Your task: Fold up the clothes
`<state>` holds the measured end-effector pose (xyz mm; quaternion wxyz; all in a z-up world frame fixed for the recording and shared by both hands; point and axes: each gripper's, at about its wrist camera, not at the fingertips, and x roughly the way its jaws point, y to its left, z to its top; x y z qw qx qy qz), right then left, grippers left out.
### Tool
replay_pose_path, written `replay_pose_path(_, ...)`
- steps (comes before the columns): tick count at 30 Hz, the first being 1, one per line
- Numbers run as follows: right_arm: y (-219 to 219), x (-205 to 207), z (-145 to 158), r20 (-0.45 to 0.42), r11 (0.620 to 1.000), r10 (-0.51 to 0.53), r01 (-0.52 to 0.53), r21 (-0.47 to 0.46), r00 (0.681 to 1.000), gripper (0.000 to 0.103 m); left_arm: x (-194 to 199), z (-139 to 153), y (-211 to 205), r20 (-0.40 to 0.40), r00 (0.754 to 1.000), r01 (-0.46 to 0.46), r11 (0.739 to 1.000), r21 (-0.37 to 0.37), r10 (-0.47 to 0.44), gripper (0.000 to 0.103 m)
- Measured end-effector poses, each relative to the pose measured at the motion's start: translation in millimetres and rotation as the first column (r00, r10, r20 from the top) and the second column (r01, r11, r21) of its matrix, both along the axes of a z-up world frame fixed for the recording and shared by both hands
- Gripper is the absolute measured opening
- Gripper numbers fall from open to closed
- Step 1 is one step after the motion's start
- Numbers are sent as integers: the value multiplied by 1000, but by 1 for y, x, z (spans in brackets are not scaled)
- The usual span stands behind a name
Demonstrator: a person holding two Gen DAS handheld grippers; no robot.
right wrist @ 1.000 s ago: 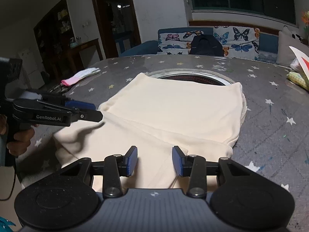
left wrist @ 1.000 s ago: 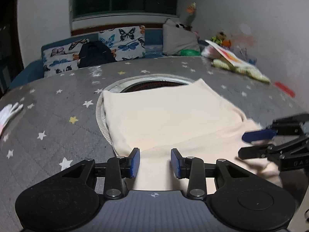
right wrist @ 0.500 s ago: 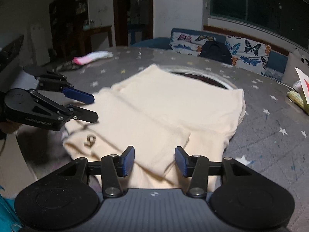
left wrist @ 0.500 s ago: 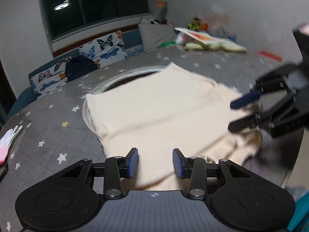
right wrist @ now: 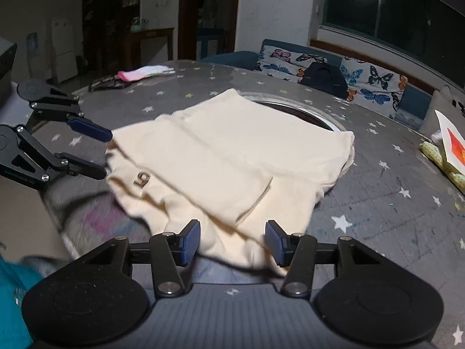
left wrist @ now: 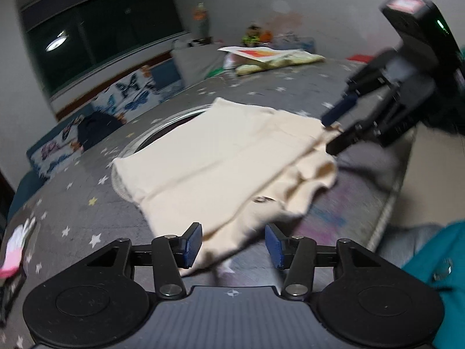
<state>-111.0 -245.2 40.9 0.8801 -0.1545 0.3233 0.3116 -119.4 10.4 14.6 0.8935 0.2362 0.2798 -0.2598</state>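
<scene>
A cream garment (left wrist: 221, 151) lies partly folded on the grey star-patterned table (left wrist: 87, 226); it also shows in the right wrist view (right wrist: 232, 157), with a small logo near its left edge. My left gripper (left wrist: 232, 244) is open, its blue pads astride the garment's near corner. It also shows in the right wrist view (right wrist: 101, 151), open at the garment's left edge. My right gripper (right wrist: 232, 242) is open over the garment's near hem. It also shows in the left wrist view (left wrist: 331, 133), open at the garment's right corner.
A round recess (right wrist: 305, 110) in the table lies under the garment's far end. Pink-white gloves (right wrist: 142, 72) lie at the far left. A yellow-green cloth with a paper (left wrist: 276, 58) lies at the far right. A butterfly-print sofa (right wrist: 334, 67) stands behind. The table edge (left wrist: 386, 221) is near.
Both grippers have pulled back toward the table's near edge and swung outward. The garment's near end has become more bunched and shifted. Both grippers stay open.
</scene>
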Motion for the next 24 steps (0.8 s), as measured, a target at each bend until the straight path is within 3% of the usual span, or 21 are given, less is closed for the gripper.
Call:
replay_pose_path(14,-4,-17,-4,30,996,51,-49,-73,998,59,0,-21,-27,77,994,73,994,77,-79,50)
replay_pose_path(19,0,-20,-6,49,992,82,-77,-99,995,63,0,-19,-29,99,992,76,995,59,-82,28)
replay_pose_path(24,4,-23,-6,65,990,101,-94,-105,993,65,6,-13,-29,109,992,54,998,23,-56,19)
